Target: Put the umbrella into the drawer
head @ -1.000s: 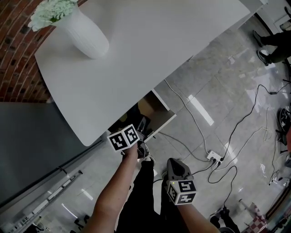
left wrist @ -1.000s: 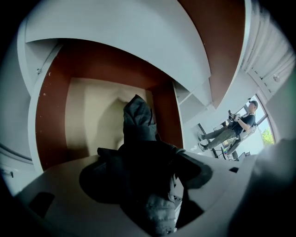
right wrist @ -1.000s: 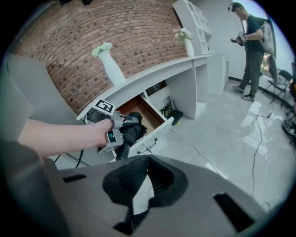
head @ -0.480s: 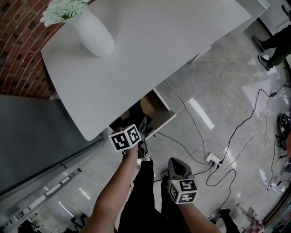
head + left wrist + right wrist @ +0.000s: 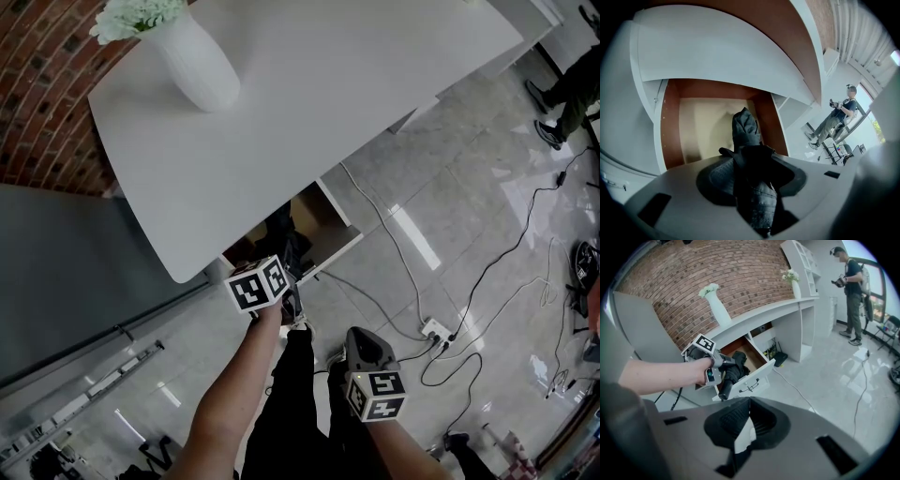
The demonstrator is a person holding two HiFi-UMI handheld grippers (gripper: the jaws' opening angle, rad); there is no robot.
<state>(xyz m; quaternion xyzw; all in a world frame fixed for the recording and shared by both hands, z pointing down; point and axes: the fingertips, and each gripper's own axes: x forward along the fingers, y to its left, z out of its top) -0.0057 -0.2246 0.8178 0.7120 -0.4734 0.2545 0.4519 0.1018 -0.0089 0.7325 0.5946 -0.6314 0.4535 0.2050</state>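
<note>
Currently held: a dark folded umbrella (image 5: 751, 140) sits between the jaws of the left claw (image 5: 750, 157), which have just been closing and press on its fabric.
Umbrella position: above the open drawer (image 5: 342, 251). Its cloth end points into the drawer's cavity, and in the right gripper view its handle end hangs below the claw, by the white drawer front. Whether it touches the drawer floor cannot be told.
Drawer: pulled out from under the white worktop (image 5: 309, 103), with brown side walls, a pale bottom and a dark pull on the front.
Right claw (image 5: 747, 416): jaws together with nothing between them. It is held low beside the person's dark trouser legs, apart from the drawer and nearer the body than the left claw.
On the worktop: a white vase (image 5: 202, 66) with pale flowers, at the end by the brick wall (image 5: 37, 94).
Floor: glossy grey tiles, with cables (image 5: 394, 244) running to a power strip (image 5: 436, 328) near the drawer.
Background: another person (image 5: 853, 287) stands well away, seen in both gripper views.
</note>
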